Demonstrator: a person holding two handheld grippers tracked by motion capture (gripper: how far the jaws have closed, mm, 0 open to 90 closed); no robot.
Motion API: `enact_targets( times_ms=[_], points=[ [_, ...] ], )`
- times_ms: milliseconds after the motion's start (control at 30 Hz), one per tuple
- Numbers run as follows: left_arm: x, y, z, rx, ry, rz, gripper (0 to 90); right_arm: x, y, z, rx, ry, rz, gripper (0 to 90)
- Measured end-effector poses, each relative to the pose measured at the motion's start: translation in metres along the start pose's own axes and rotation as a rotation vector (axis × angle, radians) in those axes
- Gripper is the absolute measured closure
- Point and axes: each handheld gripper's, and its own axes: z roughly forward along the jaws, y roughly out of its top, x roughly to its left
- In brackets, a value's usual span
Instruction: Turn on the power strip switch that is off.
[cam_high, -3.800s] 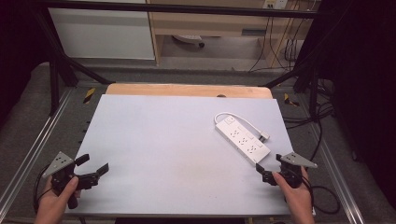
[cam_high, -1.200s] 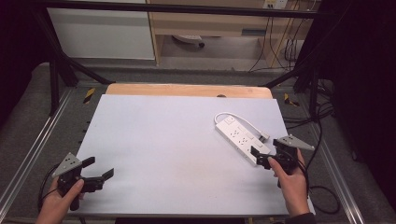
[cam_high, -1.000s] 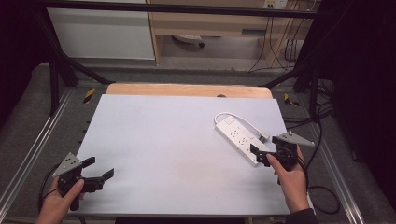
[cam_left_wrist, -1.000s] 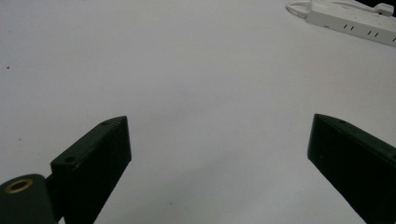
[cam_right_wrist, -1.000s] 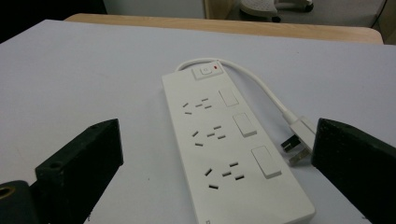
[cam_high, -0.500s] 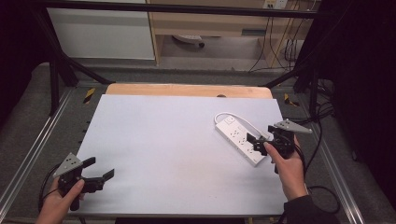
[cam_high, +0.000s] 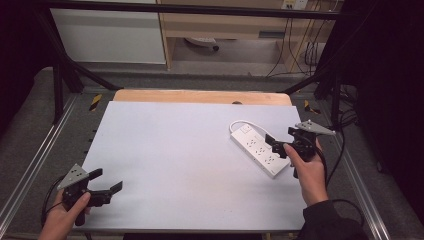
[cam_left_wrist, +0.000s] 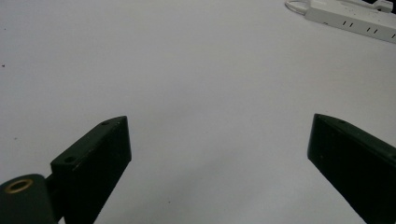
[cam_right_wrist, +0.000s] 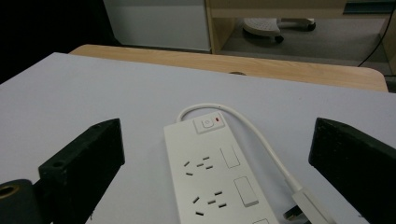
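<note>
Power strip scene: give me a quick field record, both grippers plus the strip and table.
work surface: white table top with a wooden edge at the far side
power strip: white power strip lying flat on the right half of the table, sockets up, switch end farthest from the person
cord: white cord loops from the switch end back to its plug beside the strip
right gripper: right gripper over the strip's near half, jaws open, strip between them in the right gripper view
left gripper: left gripper at the near left corner, jaws open, holding nothing
</note>
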Motion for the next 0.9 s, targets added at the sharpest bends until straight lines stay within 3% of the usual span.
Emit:
enact_targets(
  times_ms=[333,500,900],
  points=[
    [0.000,0.000,0.000,0.001,-0.001,0.000,6.3,-0.002,0.003,0.005,-0.014,-0.022,-0.006,3.2],
    [0.000,0.000,0.000,0.001,-0.003,-0.002,6.3,-0.002,0.003,0.012,-0.050,-0.051,-0.013,3.2],
    [0.000,0.000,0.000,0.003,-0.004,0.000,6.3,-0.004,0.004,0.030,-0.030,-0.059,-0.027,4.1]
  ],
)
